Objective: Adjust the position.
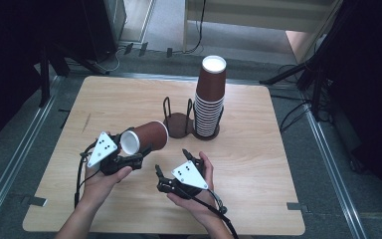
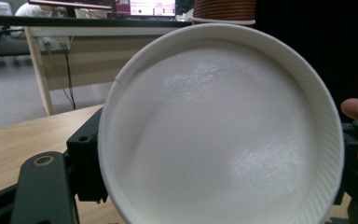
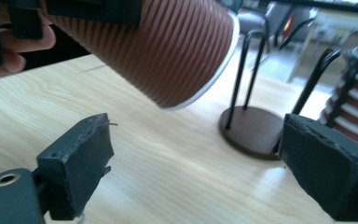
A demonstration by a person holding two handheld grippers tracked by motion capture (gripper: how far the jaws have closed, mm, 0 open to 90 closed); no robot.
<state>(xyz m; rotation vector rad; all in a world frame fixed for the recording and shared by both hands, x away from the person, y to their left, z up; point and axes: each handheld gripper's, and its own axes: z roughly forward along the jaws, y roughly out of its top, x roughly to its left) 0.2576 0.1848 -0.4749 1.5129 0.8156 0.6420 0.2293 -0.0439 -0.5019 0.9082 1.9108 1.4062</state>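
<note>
Currently listed, item one: a brown ribbed paper cup (image 1: 146,138), white inside, lying on its side in the air above the wooden table (image 1: 258,164), mouth toward the person. The left gripper (image 1: 138,158) has it pinched at the rim, jaws drawn nearly together on the thin wall; in the left gripper view the white interior (image 2: 223,135) faces the camera, with a black jaw at the rim's left edge.

Handling, by judgement: very light, thin-walled, easily crushed or ovalled by a hard squeeze. The corrugated sleeve should give fair friction; the rolled rim is the stiffest part and the sensible place to hold, as now. A second hold would go best on the ribbed body near the base.

Item two: the right gripper (image 1: 171,167), low over the table just beside the cup, jaws spread wide and holding nothing. Its own view has the cup (image 3: 168,51) above and ahead of the pads.

Item three: an empty wire cup holder (image 1: 177,121) with a round base, behind the cup.

Item four: a tall stack of matching cups (image 1: 210,97), upside down in the adjoining holder.
</note>
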